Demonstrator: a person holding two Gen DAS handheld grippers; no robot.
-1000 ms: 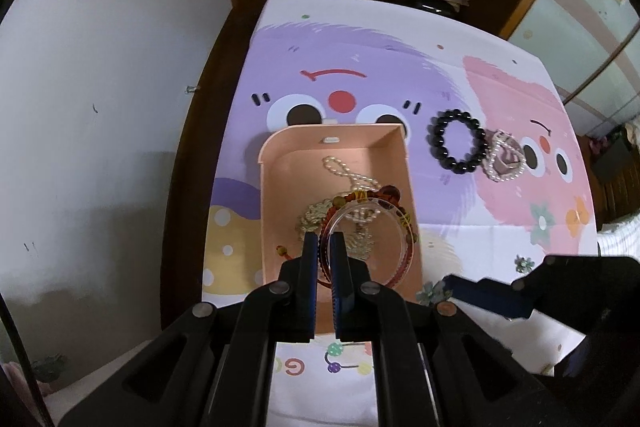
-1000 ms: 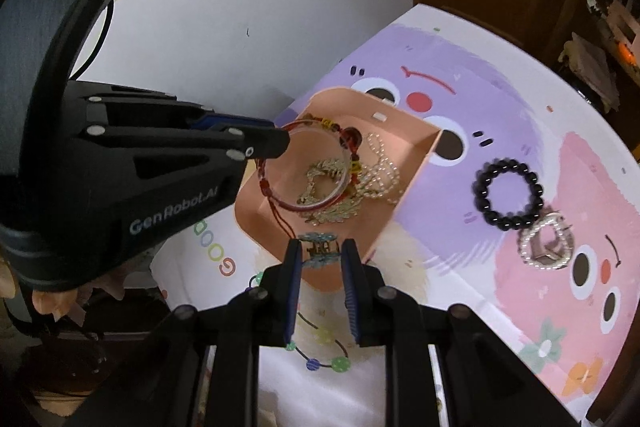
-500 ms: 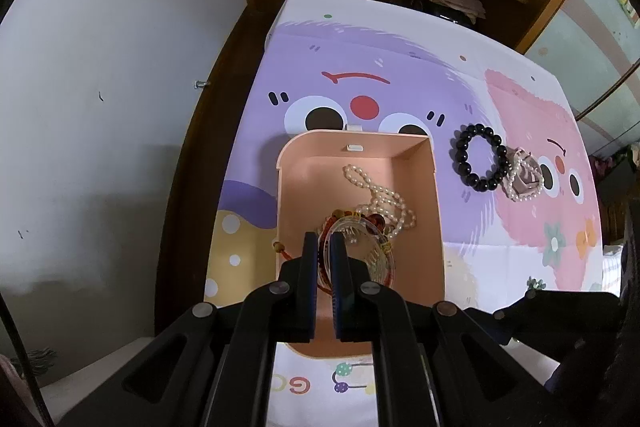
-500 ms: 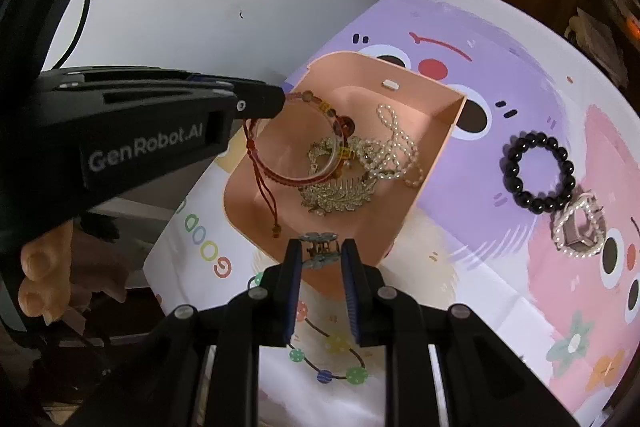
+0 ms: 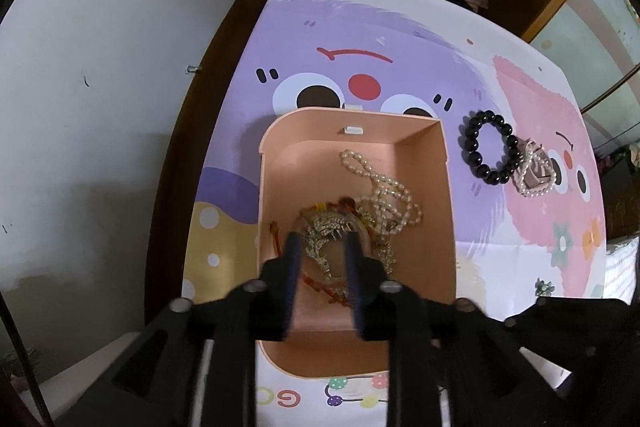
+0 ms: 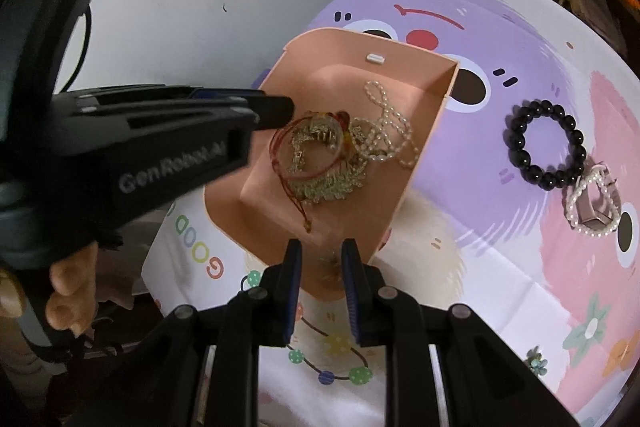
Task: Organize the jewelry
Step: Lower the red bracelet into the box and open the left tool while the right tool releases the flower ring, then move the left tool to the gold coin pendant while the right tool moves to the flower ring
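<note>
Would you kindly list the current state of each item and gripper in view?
left gripper: open, empty, over the box
right gripper: open, empty
pink box: lidless, holding jewelry
red string bracelet: lying in box
pearl necklace: in box
black bead bracelet: on mat
pearl bracelet: on mat
</note>
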